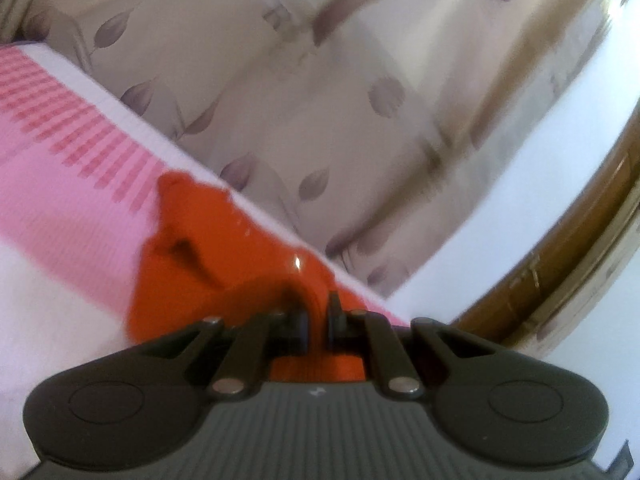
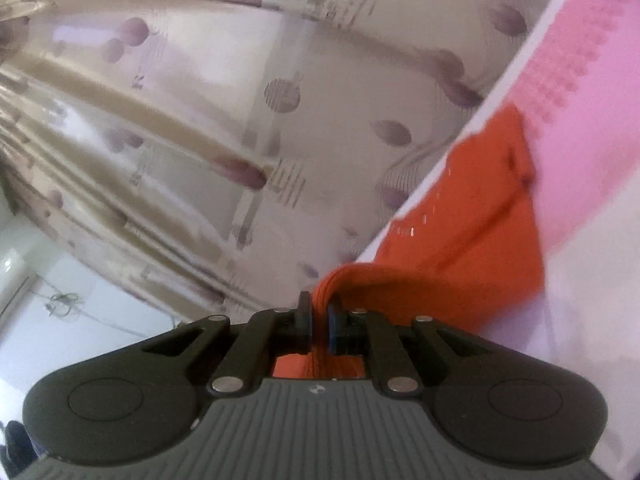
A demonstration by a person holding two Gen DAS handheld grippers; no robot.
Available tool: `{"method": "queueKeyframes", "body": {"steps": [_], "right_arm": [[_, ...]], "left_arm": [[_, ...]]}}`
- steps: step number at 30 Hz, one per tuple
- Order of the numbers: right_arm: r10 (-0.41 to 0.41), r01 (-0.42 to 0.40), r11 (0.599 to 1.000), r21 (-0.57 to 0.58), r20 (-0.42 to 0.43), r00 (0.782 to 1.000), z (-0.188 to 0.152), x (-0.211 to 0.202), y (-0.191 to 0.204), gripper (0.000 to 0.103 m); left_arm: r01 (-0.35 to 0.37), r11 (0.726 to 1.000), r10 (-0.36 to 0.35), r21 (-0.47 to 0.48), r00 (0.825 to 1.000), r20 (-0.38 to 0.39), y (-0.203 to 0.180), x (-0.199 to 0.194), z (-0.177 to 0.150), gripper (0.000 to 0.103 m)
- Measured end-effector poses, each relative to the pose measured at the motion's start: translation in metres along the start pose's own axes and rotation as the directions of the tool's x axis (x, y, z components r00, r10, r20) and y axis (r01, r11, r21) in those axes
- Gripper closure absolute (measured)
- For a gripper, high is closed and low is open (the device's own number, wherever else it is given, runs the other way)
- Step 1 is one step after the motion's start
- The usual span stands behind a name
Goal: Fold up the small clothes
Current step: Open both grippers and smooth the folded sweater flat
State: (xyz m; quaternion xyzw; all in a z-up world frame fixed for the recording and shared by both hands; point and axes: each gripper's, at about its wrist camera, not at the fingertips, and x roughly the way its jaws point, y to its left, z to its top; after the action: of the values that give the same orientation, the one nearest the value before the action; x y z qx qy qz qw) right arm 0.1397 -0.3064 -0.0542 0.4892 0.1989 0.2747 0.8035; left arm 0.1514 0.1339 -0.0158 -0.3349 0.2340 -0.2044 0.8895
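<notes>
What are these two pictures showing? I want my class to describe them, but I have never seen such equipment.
A person holds a hand tool in each hand; each tool has two fingers and a camera looking forward along them. One picture comes from the left gripper, the other from the right gripper. Both are shut on an orange garment, which lies on a pink and white bedspread. Behind it hangs a beige curtain with a leaf pattern.
</notes>
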Motion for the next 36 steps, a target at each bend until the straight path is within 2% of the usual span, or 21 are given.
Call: {"method": "queueKeyframes", "body": {"steps": [4, 11, 18, 22, 23, 24, 25, 26, 27, 29, 30, 31, 33, 36], "right_arm": [[-0.05, 0.05, 0.999, -0.004, 0.011, 0.999, 0.043, 0.041, -0.02, 0.09], [-0.146, 0.145, 0.989, 0.031, 0.013, 0.989, 0.084, 0.103, -0.07, 0.09], [-0.213, 0.213, 0.974, 0.071, 0.0, 0.977, 0.094, 0.141, -0.114, 0.088], [-0.242, 0.238, 0.967, 0.091, 0.042, 0.969, 0.099, 0.147, -0.126, 0.085], [-0.244, 0.238, 0.967, 0.096, 0.06, 0.968, 0.102, 0.148, -0.128, 0.075], [-0.237, 0.228, 0.967, 0.11, 0.077, 0.968, 0.104, 0.148, -0.131, 0.065], [-0.213, 0.2, 0.971, 0.129, 0.098, 0.972, 0.106, 0.146, -0.134, 0.041], [-0.196, 0.18, 0.975, 0.13, 0.12, 0.973, 0.108, 0.143, -0.134, 0.028], [-0.192, 0.177, 0.978, 0.11, 0.153, 0.969, 0.109, 0.138, -0.131, 0.029], [-0.167, 0.157, 0.985, 0.066, 0.203, 0.965, 0.109, 0.127, -0.123, 0.03], [-0.147, 0.14, 0.989, 0.05, 0.207, 0.967, 0.107, 0.121, -0.119, 0.03], [-0.126, 0.121, 0.992, 0.035, 0.195, 0.973, 0.104, 0.117, -0.115, 0.03], [-0.089, 0.095, 0.995, -0.033, 0.144, 0.986, 0.092, 0.111, -0.104, 0.028], [-0.126, 0.119, 0.959, -0.258, -0.01, 0.992, 0.066, 0.118, -0.076, 0.027]], "left_arm": [[-0.028, 1.0, 0.029, -0.008, 0.999, 0.021, 0.001, 0.049, 0.031, 0.095], [-0.095, 0.995, 0.095, -0.013, 0.995, 0.012, 0.025, 0.133, 0.058, 0.095], [-0.168, 0.985, 0.167, -0.051, 0.986, -0.012, 0.054, 0.182, 0.063, 0.093], [-0.19, 0.98, 0.191, -0.049, 0.982, 0.005, 0.062, 0.193, 0.067, 0.089], [-0.197, 0.979, 0.197, -0.06, 0.98, -0.003, 0.064, 0.196, 0.068, 0.084], [-0.205, 0.976, 0.205, -0.077, 0.979, -0.014, 0.067, 0.199, 0.07, 0.07], [-0.221, 0.971, 0.221, -0.089, 0.975, -0.01, 0.068, 0.2, 0.072, 0.06], [-0.245, 0.965, 0.249, -0.095, 0.968, 0.029, 0.068, 0.197, 0.074, 0.035], [-0.267, 0.958, 0.276, -0.105, 0.957, 0.086, 0.068, 0.192, 0.076, 0.017], [-0.291, 0.947, 0.316, -0.137, 0.921, 0.227, 0.067, 0.176, 0.08, 0.01], [-0.303, 0.944, 0.328, -0.133, 0.911, 0.248, 0.066, 0.172, 0.084, 0.008], [-0.32, 0.94, 0.339, -0.117, 0.91, 0.239, 0.065, 0.17, 0.088, 0.008], [-0.326, 0.943, 0.334, -0.071, 0.921, 0.202, 0.065, 0.166, 0.092, 0.008], [-0.331, 0.942, 0.324, 0.054, 0.939, 0.118, 0.06, 0.16, 0.086, 0.008]]}}
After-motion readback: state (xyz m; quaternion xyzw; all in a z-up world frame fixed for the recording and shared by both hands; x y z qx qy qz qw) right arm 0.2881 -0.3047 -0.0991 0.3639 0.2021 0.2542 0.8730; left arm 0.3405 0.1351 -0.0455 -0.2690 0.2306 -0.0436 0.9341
